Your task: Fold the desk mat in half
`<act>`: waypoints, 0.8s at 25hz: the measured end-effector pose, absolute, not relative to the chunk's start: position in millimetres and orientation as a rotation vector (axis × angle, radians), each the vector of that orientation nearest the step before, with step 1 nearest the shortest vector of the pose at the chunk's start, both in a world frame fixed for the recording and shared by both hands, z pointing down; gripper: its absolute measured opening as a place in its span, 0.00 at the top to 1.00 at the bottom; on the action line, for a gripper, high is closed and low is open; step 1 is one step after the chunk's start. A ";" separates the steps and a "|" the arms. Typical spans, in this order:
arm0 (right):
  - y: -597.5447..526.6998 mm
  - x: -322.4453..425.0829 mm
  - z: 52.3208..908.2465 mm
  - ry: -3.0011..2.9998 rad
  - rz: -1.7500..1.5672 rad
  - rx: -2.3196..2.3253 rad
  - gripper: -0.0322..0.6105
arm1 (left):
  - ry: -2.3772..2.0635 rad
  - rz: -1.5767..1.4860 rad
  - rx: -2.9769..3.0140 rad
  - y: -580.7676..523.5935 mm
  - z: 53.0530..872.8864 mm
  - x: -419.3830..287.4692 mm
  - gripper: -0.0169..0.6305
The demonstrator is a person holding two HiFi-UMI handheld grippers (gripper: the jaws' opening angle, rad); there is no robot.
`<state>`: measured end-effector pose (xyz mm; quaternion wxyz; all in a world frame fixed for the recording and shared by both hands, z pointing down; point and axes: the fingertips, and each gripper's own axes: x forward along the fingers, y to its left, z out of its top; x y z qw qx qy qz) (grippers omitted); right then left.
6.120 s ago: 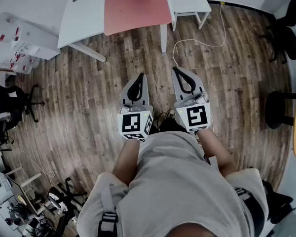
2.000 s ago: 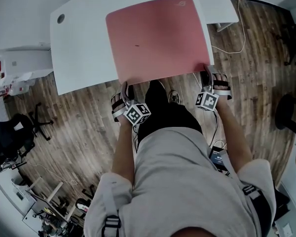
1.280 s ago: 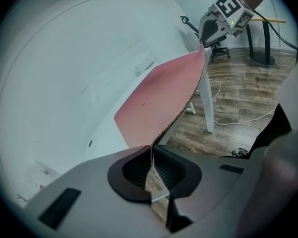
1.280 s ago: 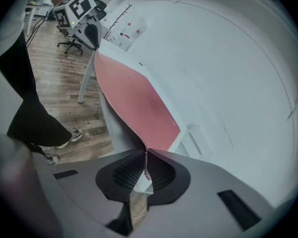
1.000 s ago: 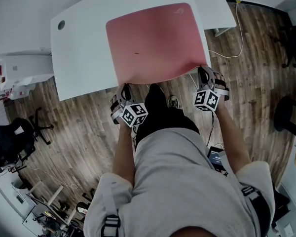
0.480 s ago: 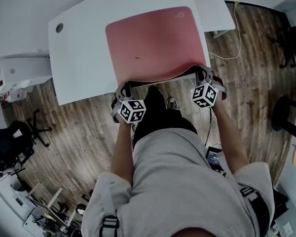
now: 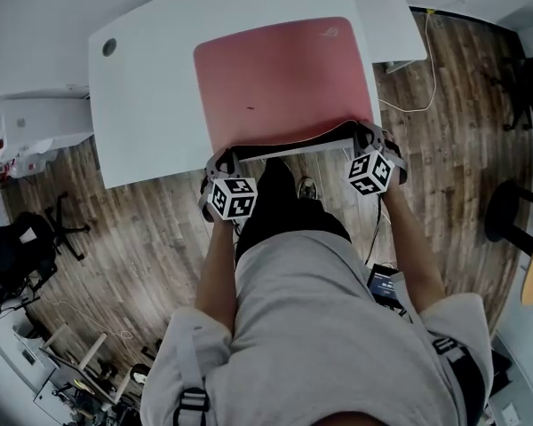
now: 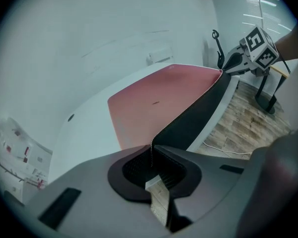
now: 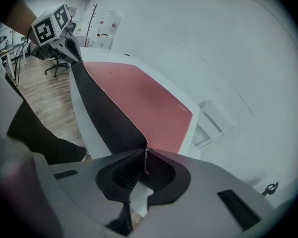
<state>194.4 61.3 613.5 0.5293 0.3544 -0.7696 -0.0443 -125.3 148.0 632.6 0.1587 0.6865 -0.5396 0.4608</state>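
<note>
A white table (image 7: 151, 87) with a round cable hole (image 7: 110, 47) near its far left corner stands on a wood-plank floor (image 7: 142, 229) in a white-walled room. A smaller white unit (image 7: 395, 20) adjoins its far right end. A pale cable (image 7: 426, 78) loops over the planks to the right. A black office chair (image 7: 18, 256) stands at the left, and a dark stool (image 7: 506, 211) at the right.

The desk mat (image 7: 284, 78), pink on top and dark beneath, lies on the right part of the table. Its right edge runs close along the table's right edge. Its long axis runs from left to right in front of the person, parallel to the table's near edge. A faint logo (image 7: 338, 32) marks the far right corner, and a small dark speck (image 7: 251, 108) sits near the middle.

The left tool (image 7: 224, 160) is clamped on the mat's near left corner and the right tool (image 7: 370, 137) on its near right corner. In each gripper view the thin edge is pinched between the closed jaws. The near long edge is held up off the table between the two tools, and its dark underside shows in both gripper views. The far part of the mat rests flat, pink side up. The person stands at the near side of the table, arms out to either corner.
</note>
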 end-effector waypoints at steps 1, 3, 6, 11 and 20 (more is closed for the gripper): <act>61.1 194.8 613.0 -1.840 -0.104 0.850 0.87 | -1.546 1.314 1.961 146.8 632.2 -125.5 0.93; 60.3 194.9 611.6 -1.841 -0.105 0.859 0.87 | -1.549 1.316 1.961 143.8 631.1 -125.9 0.93; 59.3 195.5 609.7 -1.842 -0.103 0.872 0.87 | -1.553 1.316 1.963 138.8 629.4 -126.4 0.93; 57.2 195.9 609.9 -1.840 -0.087 0.880 0.87 | -1.548 1.312 1.969 130.6 629.0 -127.4 0.93; 48.6 193.3 604.6 -1.842 -0.105 0.896 0.87 | -1.543 1.296 1.962 124.0 631.7 -128.6 0.93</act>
